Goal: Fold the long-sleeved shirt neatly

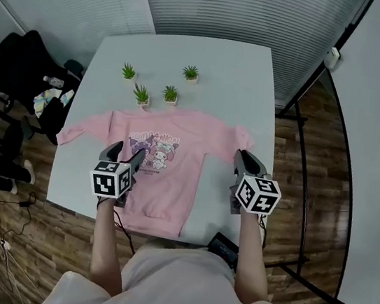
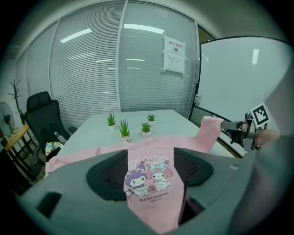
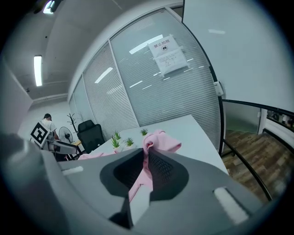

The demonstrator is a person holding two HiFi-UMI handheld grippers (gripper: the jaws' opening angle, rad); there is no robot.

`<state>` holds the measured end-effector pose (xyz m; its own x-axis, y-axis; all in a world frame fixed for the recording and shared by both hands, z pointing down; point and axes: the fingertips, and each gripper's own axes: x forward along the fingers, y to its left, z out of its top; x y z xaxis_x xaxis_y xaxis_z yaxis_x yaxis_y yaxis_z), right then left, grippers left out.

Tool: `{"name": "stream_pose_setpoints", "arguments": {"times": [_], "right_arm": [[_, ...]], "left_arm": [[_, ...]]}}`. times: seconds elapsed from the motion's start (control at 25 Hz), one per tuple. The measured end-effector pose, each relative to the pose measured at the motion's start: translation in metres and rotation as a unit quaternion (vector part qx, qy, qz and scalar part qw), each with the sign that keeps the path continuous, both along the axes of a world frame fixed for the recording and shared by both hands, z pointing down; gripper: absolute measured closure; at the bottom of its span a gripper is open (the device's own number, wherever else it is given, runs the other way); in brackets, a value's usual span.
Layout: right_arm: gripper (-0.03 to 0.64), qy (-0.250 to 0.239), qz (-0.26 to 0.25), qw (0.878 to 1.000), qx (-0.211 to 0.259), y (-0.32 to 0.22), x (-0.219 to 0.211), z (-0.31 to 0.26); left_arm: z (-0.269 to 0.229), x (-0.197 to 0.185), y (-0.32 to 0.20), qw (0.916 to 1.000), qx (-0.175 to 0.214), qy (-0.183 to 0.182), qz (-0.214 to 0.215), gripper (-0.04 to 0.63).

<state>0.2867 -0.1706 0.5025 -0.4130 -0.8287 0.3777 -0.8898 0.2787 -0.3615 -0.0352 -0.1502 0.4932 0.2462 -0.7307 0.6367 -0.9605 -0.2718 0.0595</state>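
A pink long-sleeved shirt [image 1: 171, 184] with a cartoon print lies face up on the pale table [image 1: 229, 76], collar towards the far side. Its left sleeve [image 1: 73, 132] stretches out to the table's left edge. My left gripper [image 1: 125, 152] hovers over the print's left side, jaws wide open and nothing gripped; the print [image 2: 149, 176] shows between them in the left gripper view. My right gripper [image 1: 247, 160] is shut on the right sleeve [image 3: 161, 140], with pink cloth pinched between its pads and lifted off the table [image 2: 209, 131].
Several small potted plants [image 1: 142, 94] stand on the table beyond the collar. A black office chair [image 1: 19, 62] and clutter sit left of the table. A dark object [image 1: 222, 247] rests at the near table edge. A whiteboard frame [image 1: 305, 137] runs along the right.
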Motion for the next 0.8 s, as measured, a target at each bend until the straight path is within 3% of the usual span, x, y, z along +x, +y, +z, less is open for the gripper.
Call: {"name": "stream_pose_setpoints", "arguments": {"times": [0.24,0.48,0.8], "right_arm": [[0.569,0.025,0.003,1.0,-0.014,-0.003,-0.051,0.005],[0.569,0.04,0.003,0.999,-0.017,-0.008,-0.097,0.008],[0.569,0.058,-0.004,0.998,-0.008,-0.014,-0.136,0.005]], "left_arm": [[0.012,-0.037,-0.012,0.9994,-0.014,0.023,0.022,0.273],[0.022,-0.053,-0.018,0.9976,-0.022,0.041,0.052,0.272],[0.031,-0.073,-0.027,0.996,-0.023,0.06,0.063,0.272]]}}
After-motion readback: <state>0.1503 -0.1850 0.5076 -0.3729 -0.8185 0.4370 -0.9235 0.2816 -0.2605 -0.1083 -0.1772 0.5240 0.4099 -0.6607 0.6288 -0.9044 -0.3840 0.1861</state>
